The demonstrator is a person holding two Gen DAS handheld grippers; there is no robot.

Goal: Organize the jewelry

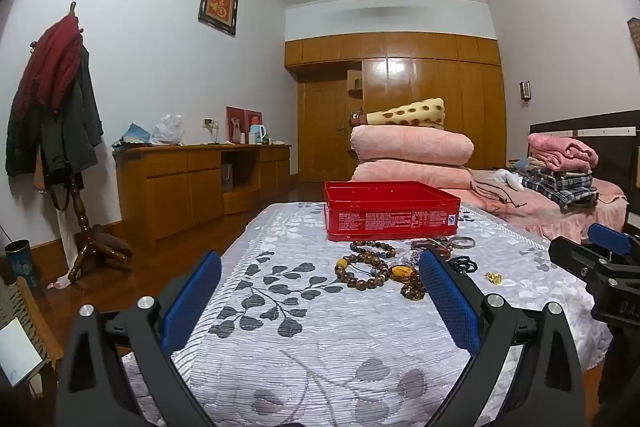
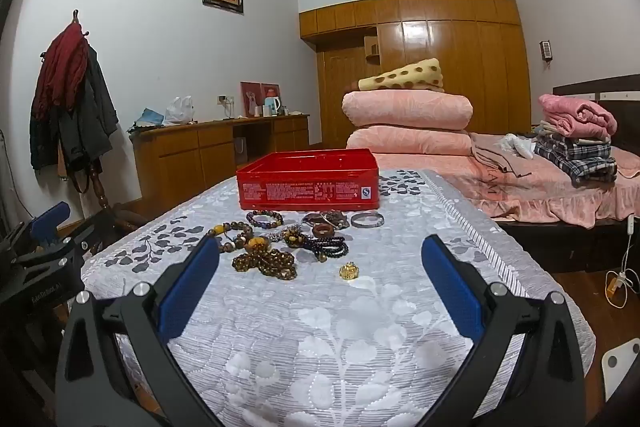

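Observation:
A heap of bead bracelets point(image 2: 276, 245) lies on a table with a grey leaf-patterned cloth point(image 2: 340, 327), just in front of an open red tin box point(image 2: 308, 183). A small gold ornament point(image 2: 349, 271) sits apart at the near side, and a silver bangle point(image 2: 367, 219) at the right of the heap. In the left wrist view the same bracelets point(image 1: 362, 269), red tin point(image 1: 390, 213) and gold ornament point(image 1: 494, 277) show. My left gripper point(image 1: 320, 267) and right gripper point(image 2: 320, 251) both hover open short of the heap, nothing between the blue pads.
A bed point(image 2: 560, 187) with stacked pink quilts point(image 2: 408, 123) and folded clothes stands behind and right of the table. A wooden sideboard point(image 2: 220, 147) and a coat rack point(image 2: 76, 87) line the left wall. A white cable point(image 2: 620, 275) lies on the floor at right.

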